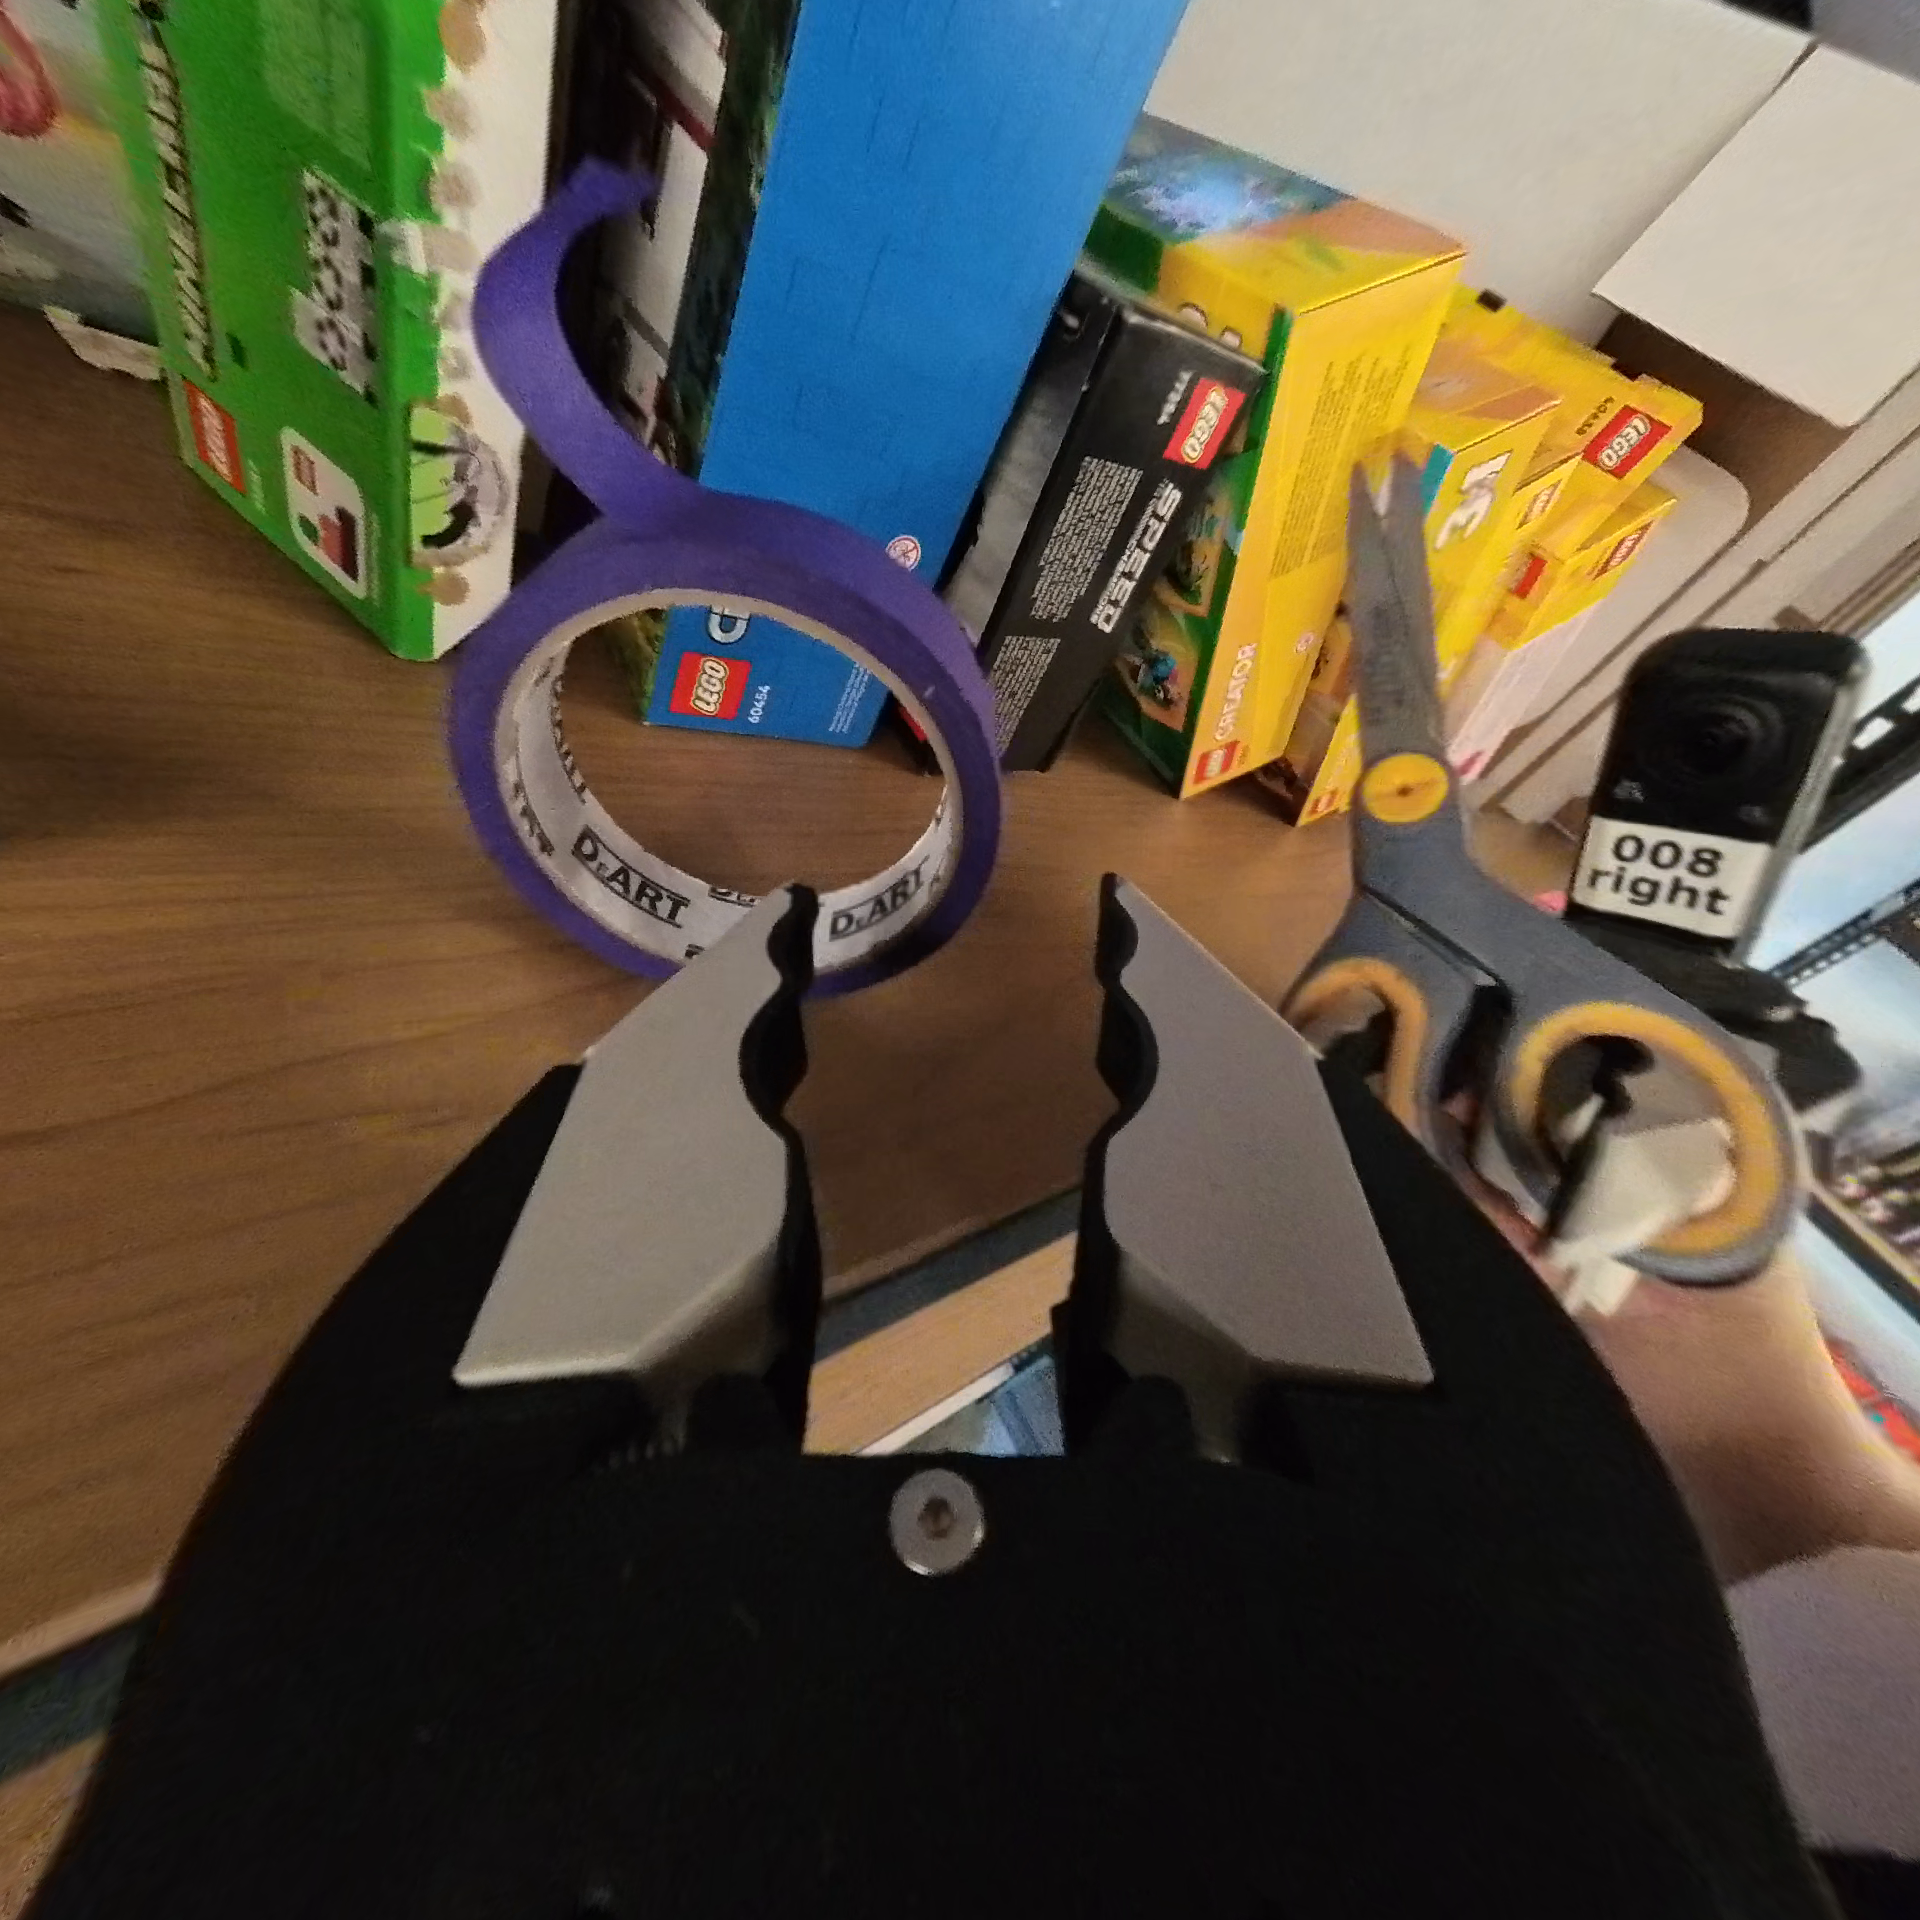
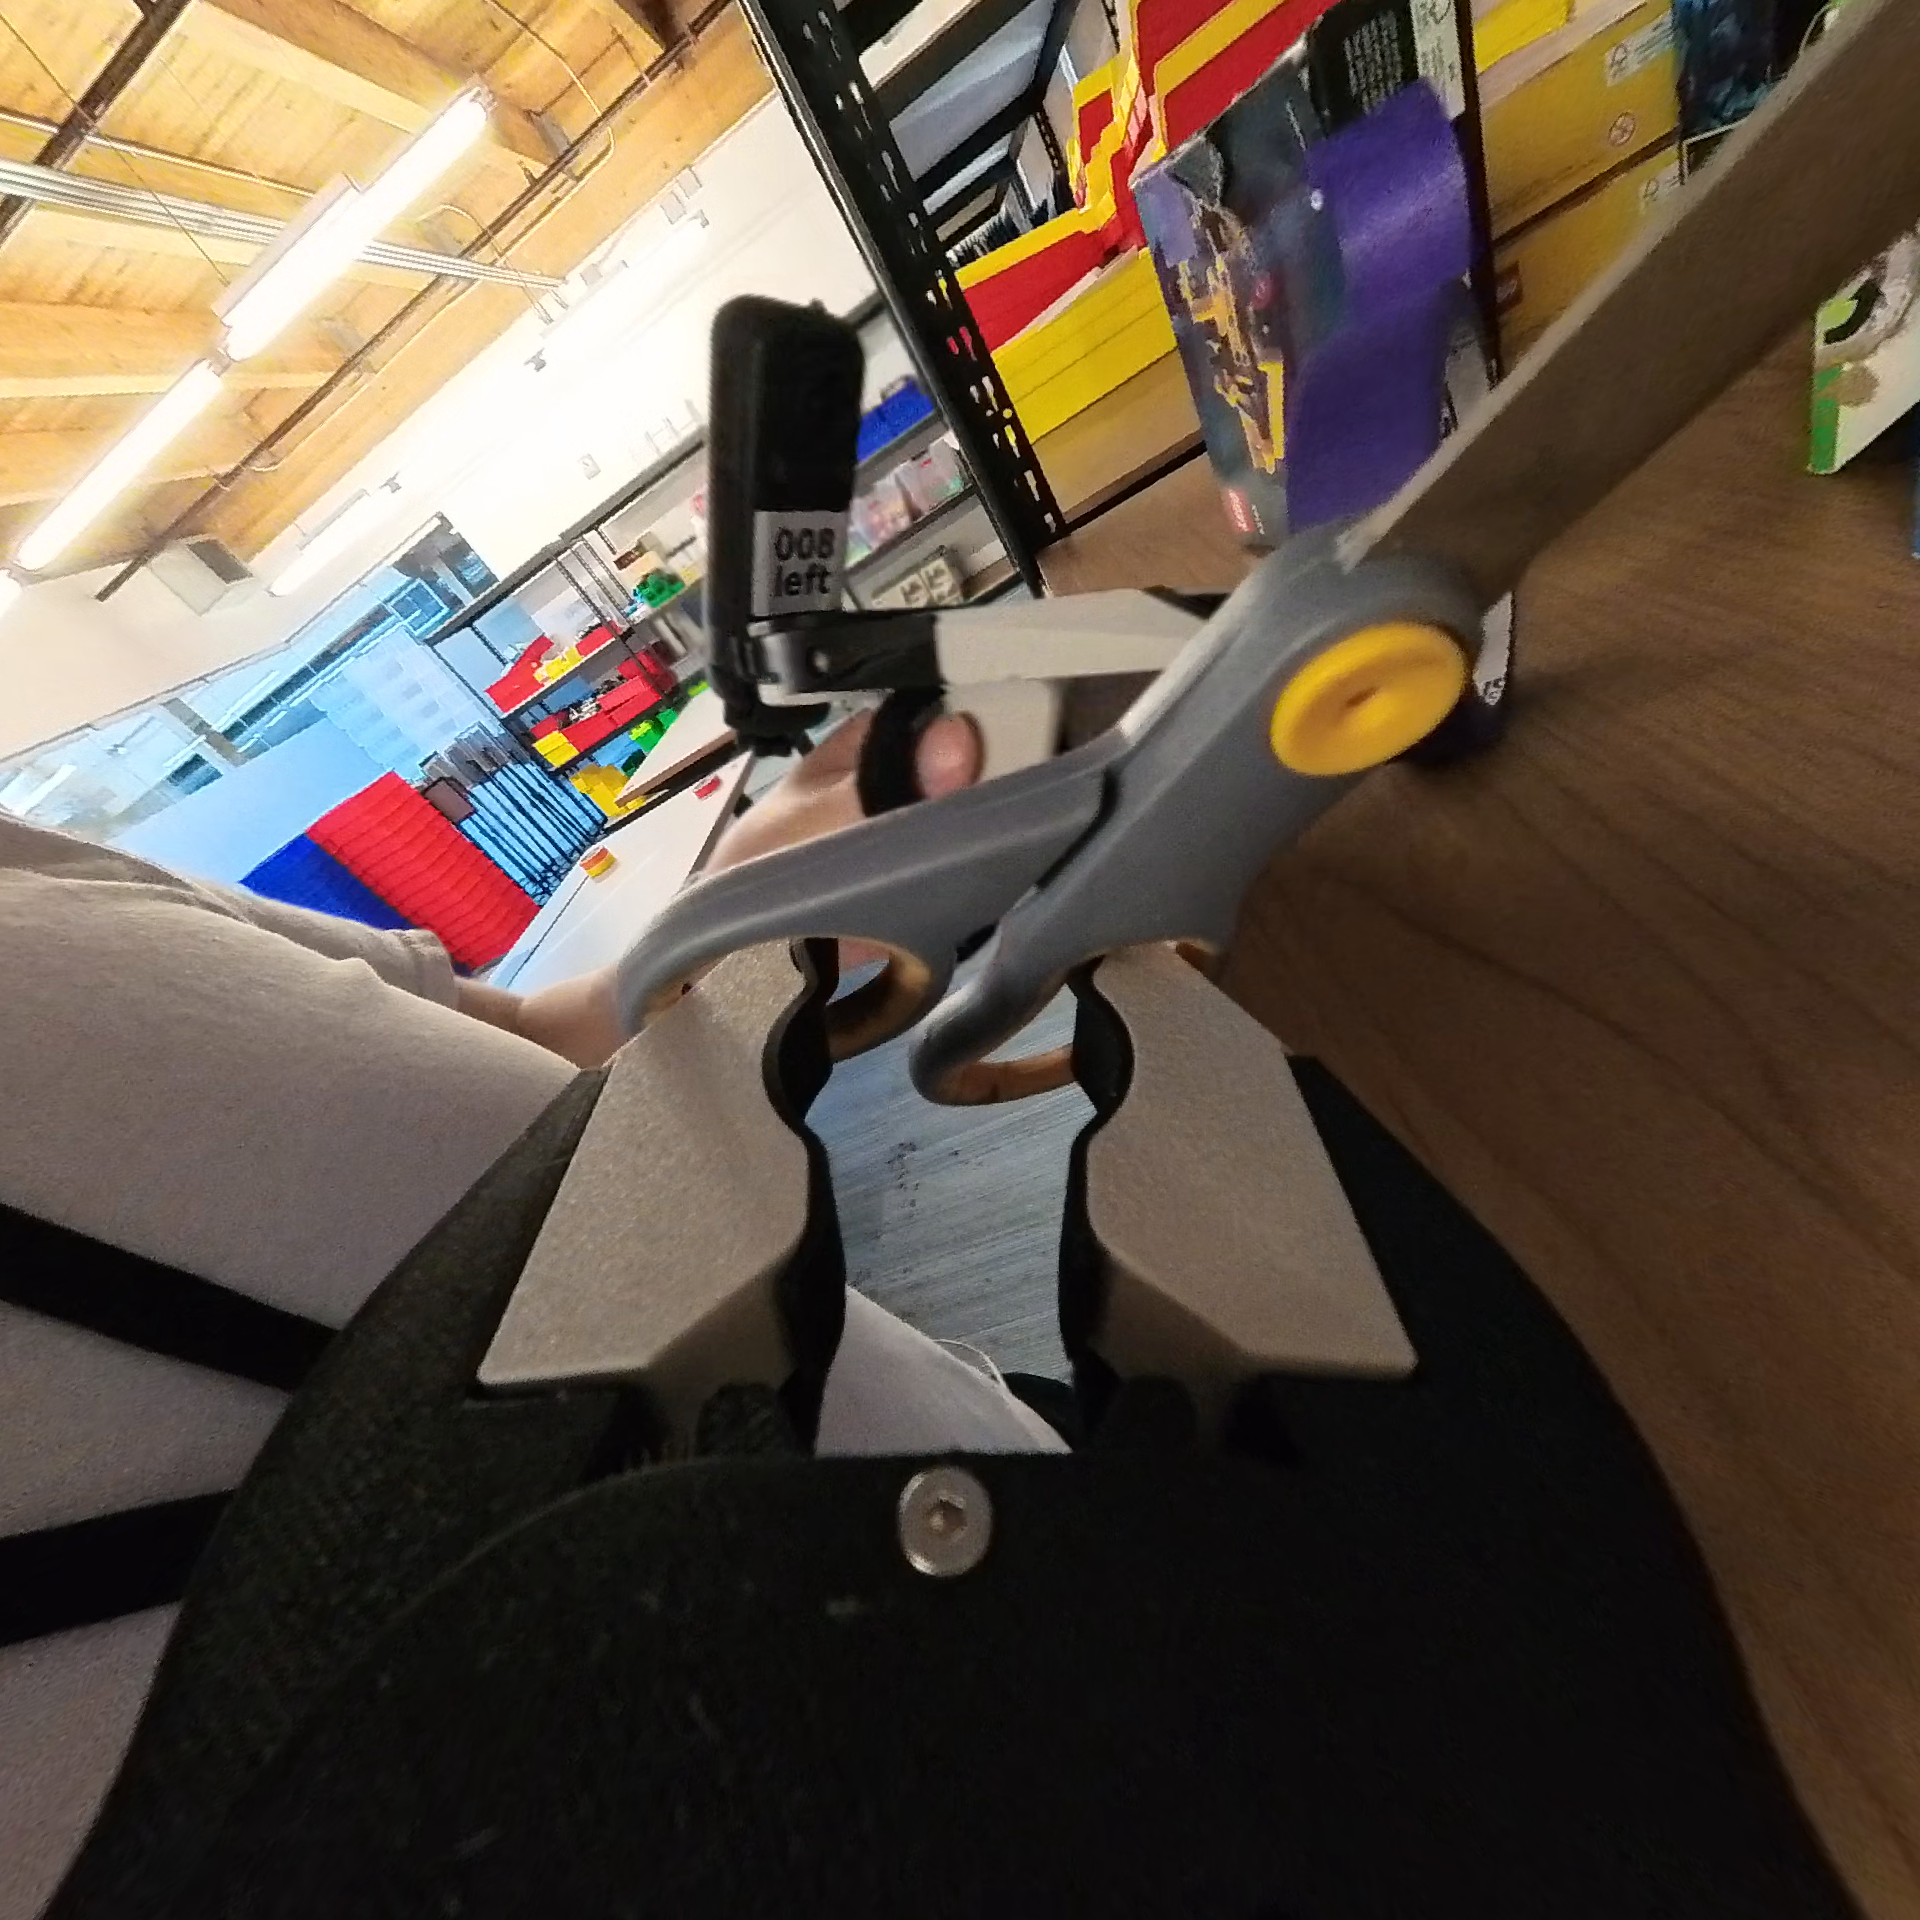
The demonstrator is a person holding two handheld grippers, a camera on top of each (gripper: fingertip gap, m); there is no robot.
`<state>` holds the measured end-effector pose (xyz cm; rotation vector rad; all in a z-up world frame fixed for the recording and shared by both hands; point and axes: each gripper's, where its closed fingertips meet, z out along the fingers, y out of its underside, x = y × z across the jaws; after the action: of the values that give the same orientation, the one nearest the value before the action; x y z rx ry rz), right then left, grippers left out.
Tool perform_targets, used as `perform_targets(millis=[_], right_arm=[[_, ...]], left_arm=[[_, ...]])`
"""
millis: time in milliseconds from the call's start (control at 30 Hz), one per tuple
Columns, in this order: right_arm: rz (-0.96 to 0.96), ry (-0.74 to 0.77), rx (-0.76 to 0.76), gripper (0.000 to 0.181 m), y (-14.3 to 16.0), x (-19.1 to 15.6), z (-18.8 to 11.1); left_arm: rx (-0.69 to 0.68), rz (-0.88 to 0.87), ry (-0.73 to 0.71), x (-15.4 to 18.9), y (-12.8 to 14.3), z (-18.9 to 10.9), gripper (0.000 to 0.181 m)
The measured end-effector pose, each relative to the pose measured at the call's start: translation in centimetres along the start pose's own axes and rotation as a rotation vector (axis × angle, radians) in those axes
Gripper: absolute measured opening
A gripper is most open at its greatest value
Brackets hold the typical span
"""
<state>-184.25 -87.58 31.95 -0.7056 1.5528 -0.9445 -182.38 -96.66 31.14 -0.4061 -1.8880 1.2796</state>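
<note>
A purple tape roll [image 1: 727, 582] stands on edge on the wooden table [image 1: 239, 1018], and a loose strip [image 1: 530, 343] curls up from it. My left gripper [image 1: 951, 904] is open and empty. Its left fingertip [image 1: 769, 935] overlaps the roll's near rim. My right gripper [image 2: 951, 982] holds grey scissors [image 2: 1164, 790] with yellow-lined handles, its fingertips in the two handle loops. In the left wrist view the scissors [image 1: 1397, 665] stand blades up, right of the tape. In the right wrist view the purple tape [image 2: 1371, 312] shows behind the blade.
Toy brick boxes stand along the back of the table: green [image 1: 301, 312], blue [image 1: 894, 312], black [image 1: 1122, 540] and yellow [image 1: 1340, 447]. White cardboard boxes [image 1: 1662, 208] are at the back right. Black shelving [image 2: 935, 312] and a person's light clothing [image 2: 208, 1039] show on the right gripper's side.
</note>
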Motion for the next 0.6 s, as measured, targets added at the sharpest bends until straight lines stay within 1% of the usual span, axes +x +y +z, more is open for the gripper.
perform_targets(millis=[67,100,133,200,267,300,333,400,467,500,567,600], right_arm=[[-0.001,-0.006,-0.011,0.042,0.2,-0.1,0.3],[-0.004,-0.01,-0.019,0.042,0.4,-0.3,0.5],[-0.007,-0.014,-0.026,0.042,0.5,-0.4,0.7],[-0.01,-0.029,-0.042,0.042,0.9,-0.7,1.2],[-0.005,-0.051,-0.053,0.042,1.3,-1.0,1.8],[-0.003,-0.061,-0.059,0.042,1.5,-1.2,2.2],[-0.001,-0.069,-0.065,0.042,1.7,-1.3,2.5],[-0.001,-0.084,-0.07,0.042,2.1,-1.7,3.0],[-0.001,-0.095,-0.074,0.042,2.4,-2.0,3.4],[0.0,-0.098,-0.077,0.042,2.6,-2.0,3.5],[0.007,-0.105,-0.08,0.042,2.9,-2.1,3.7],[0.012,-0.109,-0.077,0.042,3.0,-2.1,3.8]], left_arm=[[-0.008,0.043,-0.021,0.0,-0.6,-1.5,0.055],[-0.007,0.091,-0.056,-0.4,-1.4,-2.4,0.054],[-0.001,0.154,-0.104,-1.1,-2.8,-3.4,0.053],[0.007,0.293,-0.199,-2.5,-6.4,-4.8,0.053],[-0.021,0.391,-0.253,-3.4,-9.5,-5.0,0.053],[-0.053,0.424,-0.256,-3.6,-10.4,-4.6,0.053],[-0.103,0.467,-0.26,-3.8,-10.9,-4.1,0.049],[-0.228,0.585,-0.32,-5.3,-10.9,-2.9,0.049],[-0.342,0.65,-0.33,-6.4,-10.1,-1.8,0.05],[-0.392,0.652,-0.308,-6.4,-9.6,-1.4,0.046],[-0.468,0.682,-0.3,-6.7,-9.0,-0.7,0.029],[-0.482,0.714,-0.319,-7.1,-9.3,-0.5,0.016]])
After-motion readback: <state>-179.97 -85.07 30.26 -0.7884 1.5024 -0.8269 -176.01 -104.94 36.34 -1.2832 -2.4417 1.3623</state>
